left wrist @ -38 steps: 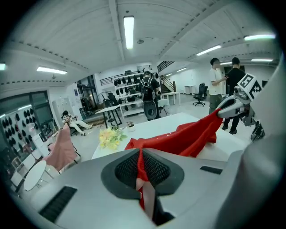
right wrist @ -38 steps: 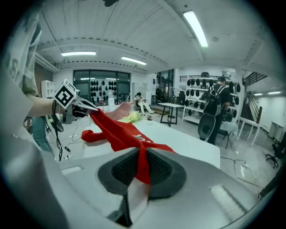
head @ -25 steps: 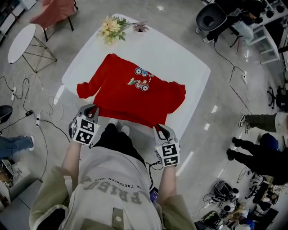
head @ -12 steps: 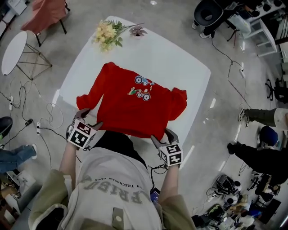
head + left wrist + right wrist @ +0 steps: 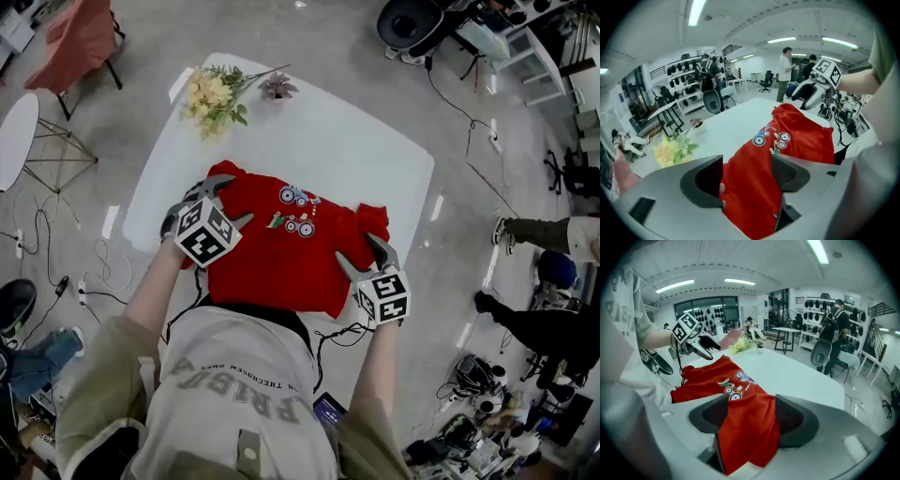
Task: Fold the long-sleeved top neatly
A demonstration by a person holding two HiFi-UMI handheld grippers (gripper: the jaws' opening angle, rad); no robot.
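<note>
A red long-sleeved top (image 5: 281, 258) with a small tractor print (image 5: 298, 211) lies spread on the white table (image 5: 328, 131). My left gripper (image 5: 228, 200) hovers over the top's left shoulder and sleeve. Its jaws have just been opening and stand wide apart, with red cloth (image 5: 787, 136) lying below and between them, unpressed. My right gripper (image 5: 361, 253) is over the right sleeve. Its jaws have also just been opening, and red fabric (image 5: 722, 383) lies under the gap. The left gripper view shows its own jaws (image 5: 747, 178) apart; so does the right gripper view (image 5: 747, 418).
Yellow flowers (image 5: 211, 94) and a small plant (image 5: 277, 87) lie at the table's far corner. A round side table (image 5: 14, 131) and a chair (image 5: 80, 37) stand at the left. Cables run over the floor. A person's legs (image 5: 539, 234) and equipment are at the right.
Both grippers stood shut at the table's near edge by the hem. They have opened and moved away from me, the left to the left shoulder, the right to the right sleeve.
</note>
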